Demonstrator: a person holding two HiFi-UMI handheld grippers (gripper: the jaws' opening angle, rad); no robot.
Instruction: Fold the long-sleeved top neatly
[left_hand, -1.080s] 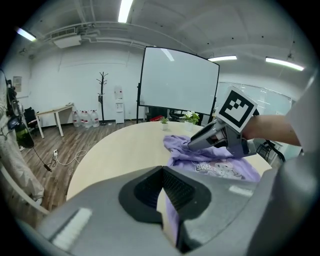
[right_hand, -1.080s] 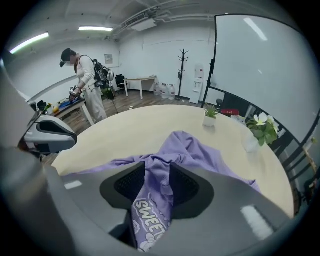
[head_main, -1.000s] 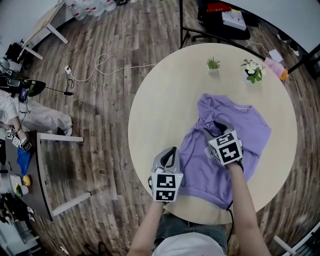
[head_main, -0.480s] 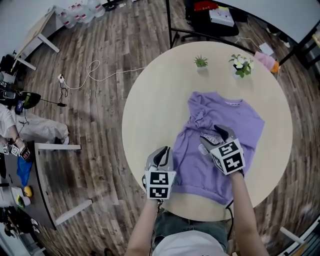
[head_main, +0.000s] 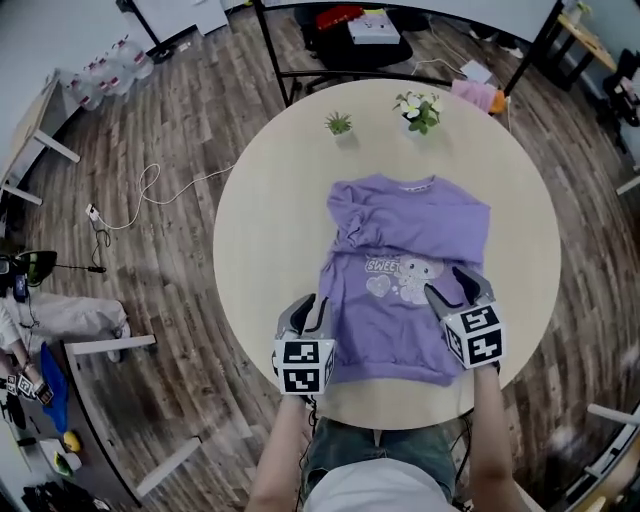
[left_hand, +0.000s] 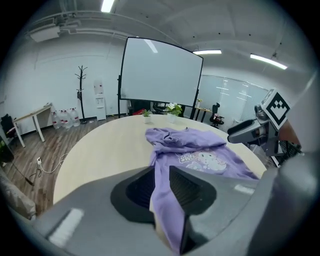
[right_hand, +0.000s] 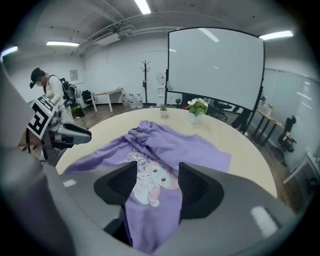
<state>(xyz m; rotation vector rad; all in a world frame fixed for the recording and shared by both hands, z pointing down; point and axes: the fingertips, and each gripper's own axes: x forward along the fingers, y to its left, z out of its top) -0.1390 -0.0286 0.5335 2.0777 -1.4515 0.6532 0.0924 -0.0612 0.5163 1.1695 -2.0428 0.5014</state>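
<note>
Round pale desk (head_main: 260, 230) on a plank floor fills my head view, with two small potted plants (head_main: 338, 123) at its upper edge. The long-sleeved top (head_main: 400, 220) lies at the middle of the desk, purple, front side up. Its collar is toward the plants and its hem toward the bottom of the frame. On the chest I see pale lettering above a cartoon figure. The right side of the garment lies fairly flat, while its upper left is bunched into folds.

Both forearms come up from the bottom of the frame, and both grippers tip downward and away from me. The left gripper (head_main: 310, 305) sits at the top's lower left corner. In the left gripper view its jaws are closed on a strip of the purple fabric, which runs between the pads and on out across the desk. The right gripper (head_main: 452, 285) is over the lower right part of the top. Its jaws have just been opening and now stand wide apart. In the right gripper view the printed front shows between them, but the pads do not press on it.

Each marker cube covers a lower corner of the hem in the head view. I cannot trace the sleeve inside the bunched folds, nor tell whether the right gripper's tips touch the cloth.
</note>
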